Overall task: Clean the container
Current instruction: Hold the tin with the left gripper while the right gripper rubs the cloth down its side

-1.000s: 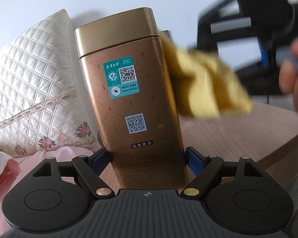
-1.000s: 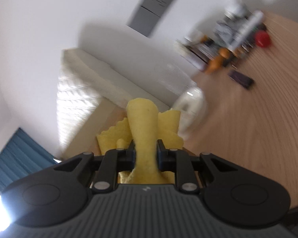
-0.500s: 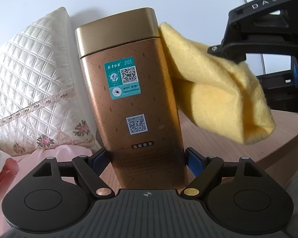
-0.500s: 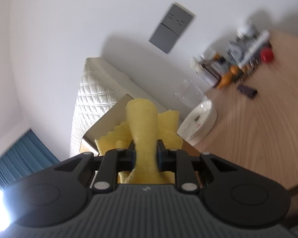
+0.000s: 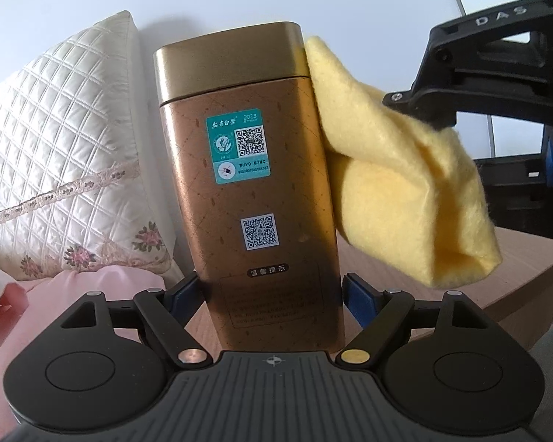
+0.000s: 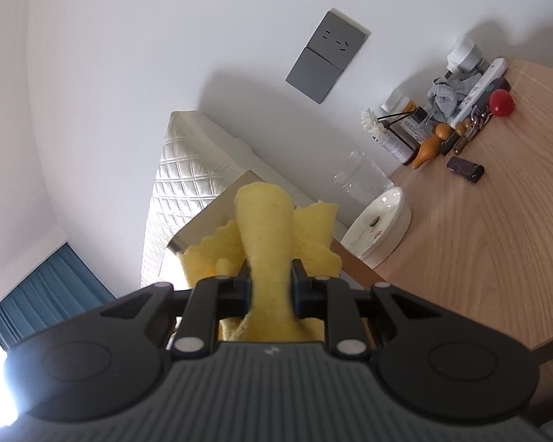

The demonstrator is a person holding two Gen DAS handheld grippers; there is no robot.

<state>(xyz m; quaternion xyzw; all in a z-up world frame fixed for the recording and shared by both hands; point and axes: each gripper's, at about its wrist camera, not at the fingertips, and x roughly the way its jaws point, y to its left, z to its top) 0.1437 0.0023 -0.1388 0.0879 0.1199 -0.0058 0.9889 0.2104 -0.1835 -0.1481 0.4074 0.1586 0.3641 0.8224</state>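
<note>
The left gripper (image 5: 272, 294) clamps the lower body of a tall gold tin (image 5: 254, 199), which stands upright at the near edge of the wooden table (image 6: 497, 243), lid on. The right gripper (image 6: 271, 287) has its jaws pinched narrow on a folded yellow cloth (image 5: 398, 176), and the cloth presses against the tin's upper right side (just under the lid). A quilted white pillow (image 5: 55, 158) leans behind the tin. A white dish (image 6: 383, 221) sits near the table's back edge.
</note>
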